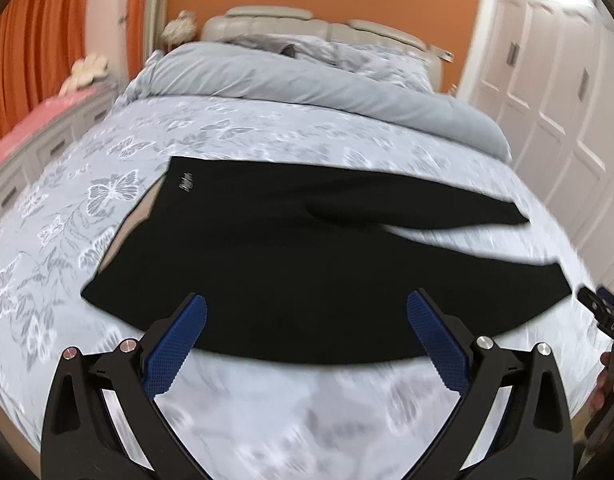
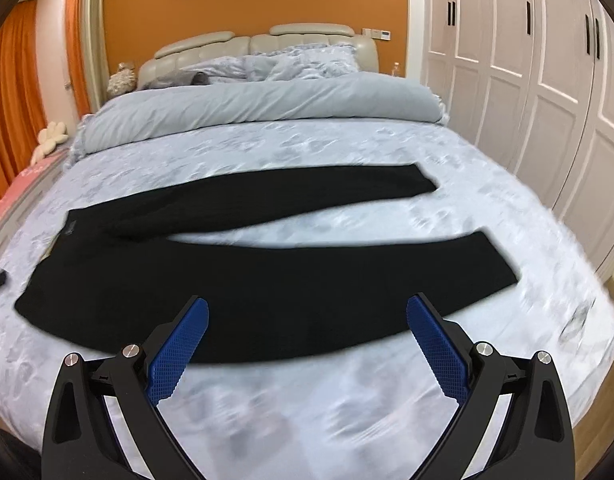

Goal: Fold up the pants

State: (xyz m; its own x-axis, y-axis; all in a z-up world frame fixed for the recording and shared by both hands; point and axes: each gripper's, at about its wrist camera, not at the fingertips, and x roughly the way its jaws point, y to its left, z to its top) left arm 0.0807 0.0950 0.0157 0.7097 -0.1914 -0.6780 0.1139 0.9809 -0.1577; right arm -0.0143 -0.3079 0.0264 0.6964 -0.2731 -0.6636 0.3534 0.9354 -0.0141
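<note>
Your left hand-held gripper (image 1: 307, 336) and right hand-held gripper (image 2: 307, 336) both gape empty above the black pants (image 2: 235, 280), spread flat near the bed's (image 2: 347, 412) foot edge.

Matt black cloth pants (image 2: 227, 280) lie on the bed's smooth printed cotton-like sheet (image 2: 347, 144); beyond it, a glossy padded headboard (image 2: 211, 46)
</note>
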